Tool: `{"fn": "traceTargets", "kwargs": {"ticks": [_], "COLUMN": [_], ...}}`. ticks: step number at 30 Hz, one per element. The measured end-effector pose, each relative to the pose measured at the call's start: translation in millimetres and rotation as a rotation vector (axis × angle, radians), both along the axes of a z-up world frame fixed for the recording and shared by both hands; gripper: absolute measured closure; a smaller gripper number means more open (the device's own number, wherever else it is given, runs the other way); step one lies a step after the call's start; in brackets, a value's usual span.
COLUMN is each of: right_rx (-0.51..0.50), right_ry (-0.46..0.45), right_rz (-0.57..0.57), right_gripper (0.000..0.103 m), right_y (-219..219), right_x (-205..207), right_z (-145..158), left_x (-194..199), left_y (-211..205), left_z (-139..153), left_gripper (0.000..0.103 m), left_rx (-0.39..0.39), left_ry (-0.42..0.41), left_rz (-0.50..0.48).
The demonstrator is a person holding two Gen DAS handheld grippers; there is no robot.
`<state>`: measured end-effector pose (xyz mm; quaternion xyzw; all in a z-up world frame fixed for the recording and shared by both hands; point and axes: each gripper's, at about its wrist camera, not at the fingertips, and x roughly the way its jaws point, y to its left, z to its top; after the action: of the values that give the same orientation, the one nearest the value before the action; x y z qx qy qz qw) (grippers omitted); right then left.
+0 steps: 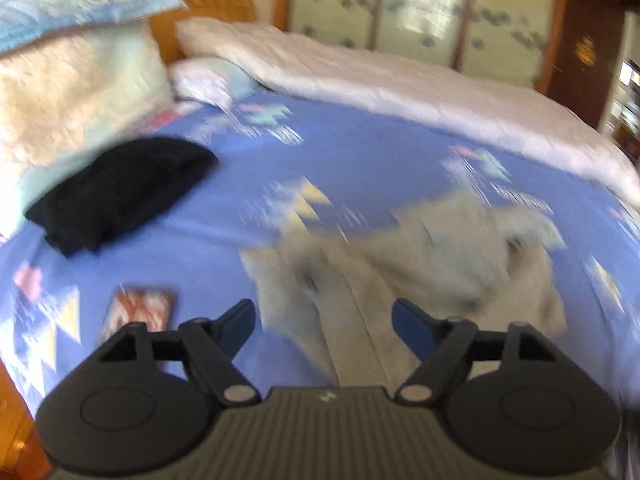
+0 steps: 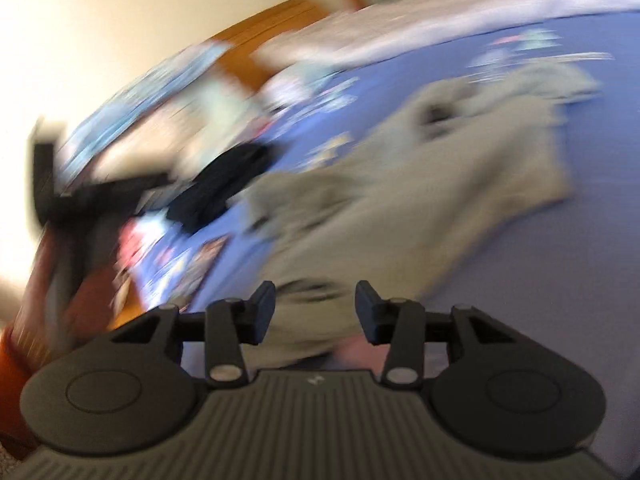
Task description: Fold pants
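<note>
Both tools loose: the left gripper [image 1: 323, 322] gapes wide and empty, the right gripper [image 2: 315, 312] stands half apart over the grey pants [image 2: 400, 200], probably gripping nothing. They sprawl rumpled on the blue bedsheet [image 1: 360, 152], unfolded.

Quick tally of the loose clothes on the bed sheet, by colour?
Grey: 1, the crumpled pants, spread in front of both grippers.
Black: 1, the folded garment near the pillows.
Total: 2
</note>
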<state>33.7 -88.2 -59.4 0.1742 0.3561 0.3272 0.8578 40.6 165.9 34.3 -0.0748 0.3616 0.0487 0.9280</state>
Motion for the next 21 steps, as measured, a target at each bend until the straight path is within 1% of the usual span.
{"fn": "traceTargets", "kwargs": {"ticks": [1, 2, 3, 5, 6, 7, 8, 9, 10, 11, 12, 13, 14, 15, 16, 17, 18, 19, 21], "right_rx": [0.005, 0.013, 0.019, 0.022, 0.031, 0.061, 0.106, 0.166, 0.212, 0.262, 0.306, 0.356, 0.401, 0.435, 0.451, 0.444, 0.418, 0.405, 0.448], "right_ry": [0.016, 0.037, 0.055, 0.075, 0.098, 0.134, 0.172, 0.217, 0.254, 0.299, 0.349, 0.418, 0.478, 0.489, 0.485, 0.479, 0.472, 0.467, 0.459], "right_rz": [-0.065, -0.131, -0.195, -0.312, -0.363, -0.402, -0.428, -0.446, -0.449, -0.452, -0.46, -0.47, -0.487, -0.509, -0.523, -0.526, -0.539, -0.556, -0.559], "right_gripper": [0.056, 0.055, 0.055, 0.055, 0.055, 0.055, 0.055, 0.055, 0.055, 0.055, 0.055, 0.055, 0.059, 0.064, 0.066, 0.072, 0.09, 0.089, 0.09], "right_y": [-17.1, -32.6, -46.8, -69.7, -79.2, -86.2, -91.7, -94.1, -93.0, -90.7, -90.6, -87.1, -82.5, -83.1, -79.6, -75.4, -72.7, -73.8, -77.9], "right_x": [6.2, 13.7, 22.4, 43.5, 55.2, 68.5, 76.5, 91.0, 100.2, 110.9, 119.9, 128.7, 137.9, 145.6, 154.7, 159.1, 164.4, 165.6, 170.8], "right_z": [-1.8, -4.2, -8.6, -17.1, -21.7, -28.6, -34.6, -44.5, -52.2, -62.0, -68.2, -77.2, -89.8, -90.2, -86.7, -84.8, -82.2, -75.9, -68.3], "left_x": [-6.4, -15.9, -24.8, -34.6, -37.1, -38.5, -36.9, -34.8, -32.0, -25.9, -20.9, -19.6, -20.8, -23.1, -24.8, -27.7, -30.4, -32.0, -35.6], "left_y": [-3.8, -13.1, -25.5, -51.3, -64.9, -76.1, -86.0, -92.9, -96.7, -99.1, -98.4, -96.1, -92.9, -88.9, -85.2, -82.3, -77.8, -72.2, -64.2], "left_z": [-3.9, -8.3, -12.9, -22.8, -28.9, -37.0, -44.5, -53.5, -62.8, -71.7, -76.4, -74.4, -68.4, -60.9, -52.6, -47.2, -40.0, -32.6, -20.3], "left_gripper": [0.018, 0.012, 0.009, 0.009, 0.01, 0.012, 0.021, 0.04, 0.05, 0.064, 0.071, 0.076, 0.083, 0.084, 0.084, 0.085, 0.085, 0.085, 0.085], "left_rx": [-0.004, 0.005, 0.029, 0.085, 0.107, 0.126, 0.144, 0.161, 0.183, 0.211, 0.215, 0.192, 0.169, 0.162, 0.166, 0.169, 0.162, 0.138, 0.067], "left_ry": [0.01, 0.015, 0.016, 0.026, 0.043, 0.066, 0.09, 0.109, 0.128, 0.157, 0.179, 0.177, 0.162, 0.137, 0.104, 0.075, 0.048, 0.03, 0.004], "left_rz": [-0.031, -0.067, -0.11, -0.194, -0.239, -0.274, -0.299, -0.316, -0.324, -0.324, -0.321, -0.318, -0.311, -0.304, -0.288, -0.272, -0.257, -0.248, -0.24]}}
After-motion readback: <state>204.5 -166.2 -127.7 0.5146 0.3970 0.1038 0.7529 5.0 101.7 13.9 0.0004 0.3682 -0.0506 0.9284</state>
